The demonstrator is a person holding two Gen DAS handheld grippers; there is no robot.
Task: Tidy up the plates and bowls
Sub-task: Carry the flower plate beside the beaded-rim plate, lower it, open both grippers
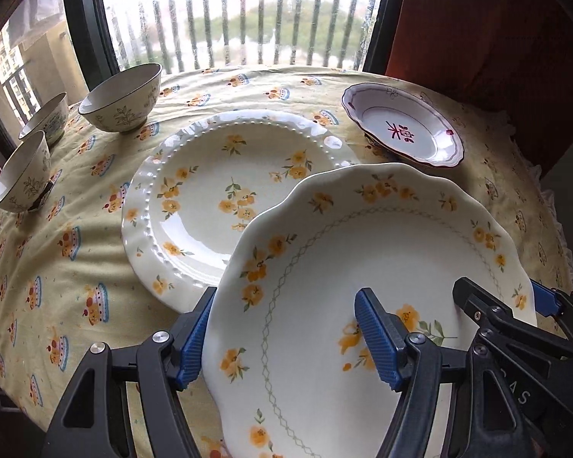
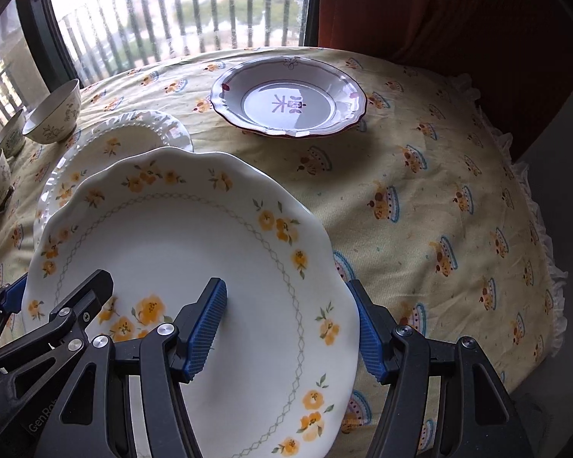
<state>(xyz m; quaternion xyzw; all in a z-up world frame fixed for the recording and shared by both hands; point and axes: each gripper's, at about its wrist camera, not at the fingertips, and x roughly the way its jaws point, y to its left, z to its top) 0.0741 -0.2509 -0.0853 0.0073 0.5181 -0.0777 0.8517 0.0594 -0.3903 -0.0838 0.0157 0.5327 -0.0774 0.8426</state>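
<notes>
A scalloped white plate with yellow flowers (image 1: 363,236) (image 2: 172,236) hangs tilted above the table, gripped from both sides. My left gripper (image 1: 286,339) is shut on its left rim, one blue pad on top and one beneath. My right gripper (image 2: 288,334) clamps the opposite rim the same way. Each gripper also shows in the other's view: the right gripper (image 1: 500,294) and the left gripper (image 2: 59,286). Partly under the held plate, a beaded-rim flowered plate (image 1: 210,191) (image 2: 107,145) lies on the cloth. A white plate with red characters (image 1: 401,129) (image 2: 286,99) sits farther back.
Three flower-patterned bowls (image 1: 122,99) (image 1: 46,118) (image 1: 21,171) stand at the table's left edge by the window. A yellow printed tablecloth (image 2: 439,191) covers the round table, with a frilled edge at the right. A red curtain (image 2: 439,11) hangs behind.
</notes>
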